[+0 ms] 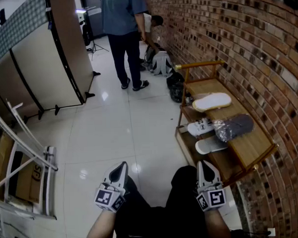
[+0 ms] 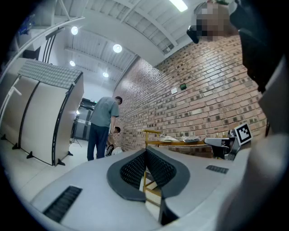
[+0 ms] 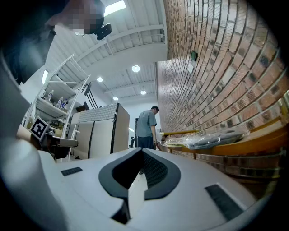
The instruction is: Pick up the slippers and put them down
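Note:
A wooden shoe rack (image 1: 257,145) stands against the brick wall on the right. On its top shelf lie a cream slipper (image 1: 212,101) and a grey slipper (image 1: 233,127), each wrapped in clear plastic. White sneakers (image 1: 200,126) and a white slipper (image 1: 211,145) sit on the lower shelf. My left gripper (image 1: 119,172) and right gripper (image 1: 203,167) hover low in front of me, short of the rack, both shut and empty. In the left gripper view the jaws of the left gripper (image 2: 145,153) meet. In the right gripper view the right gripper (image 3: 141,152) is likewise shut, with the wrapped grey slipper (image 3: 212,140) ahead to the right.
A person in a blue shirt (image 1: 124,39) stands on the tiled floor beyond the rack, with another person (image 1: 154,22) crouched by the wall. A black bag (image 1: 176,86) lies by the rack's far end. A folding partition (image 1: 44,61) and a white metal frame (image 1: 28,159) stand at the left.

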